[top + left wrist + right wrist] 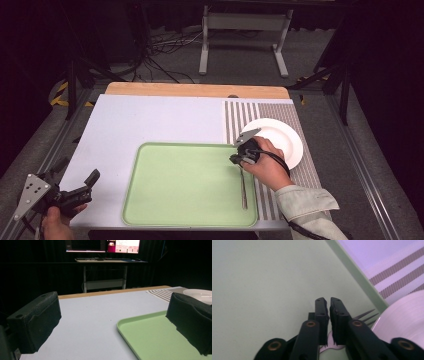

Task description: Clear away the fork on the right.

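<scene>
A: Landmark is the green tray [185, 185], sitting on the pale bench [150, 120] toward its near edge. Where is the fork?

B: Fork [243, 190] lies on the tray along its right rim, handle toward the near edge. In the right gripper view the tines [365, 316] poke out from behind the right-hand finger, over the tray floor.

A: Right gripper?

B: Right gripper [240, 159] is over the tray's right side, at the fork's far end. Its fingers [322, 315] stand nearly together with only a thin slit between them, and a bit of the metal shows between them low down. Cannot tell whether they actually pinch the fork or just straddle it.

A: Left gripper?

B: Left gripper [80, 187] is well left of the tray, at the bench's near left corner, held in the left hand [55, 222]. Fingers [37, 320] wide apart, nothing between them; the tray's left corner shows through the gap.

A: Other items?

B: White plate [285, 137] on a striped mat [240, 115], just beyond the tray's right rim. Desk with lit monitors [102, 245] in the dark behind the bench.
</scene>
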